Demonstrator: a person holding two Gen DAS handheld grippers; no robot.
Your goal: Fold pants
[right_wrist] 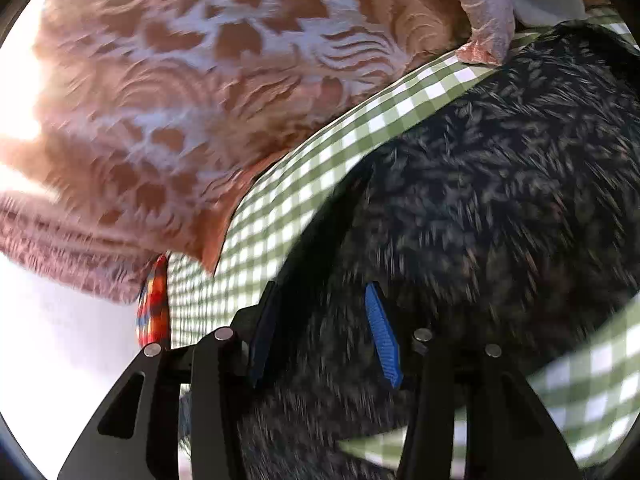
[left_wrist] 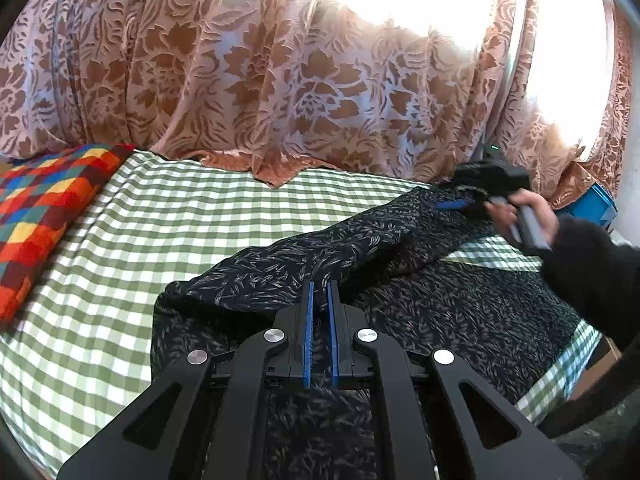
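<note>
Dark leaf-print pants [left_wrist: 440, 304] lie on a green-and-white checked bed sheet [left_wrist: 160, 232]. My left gripper [left_wrist: 319, 285] is shut on a fold of the pants and holds it lifted over the lower layer. In the left wrist view my right gripper [left_wrist: 452, 204] is at the far right end of the same fold, held by a hand in a dark sleeve. In the right wrist view, which is blurred, my right gripper [right_wrist: 320, 292] has its blue pads wide apart with the pants [right_wrist: 500, 200] between and ahead of them.
A floral brown curtain [left_wrist: 280, 72] hangs along the far side of the bed. A bright multicoloured checked pillow [left_wrist: 44, 216] lies at the left. A blue crate [left_wrist: 592, 204] stands at the far right beyond the bed edge.
</note>
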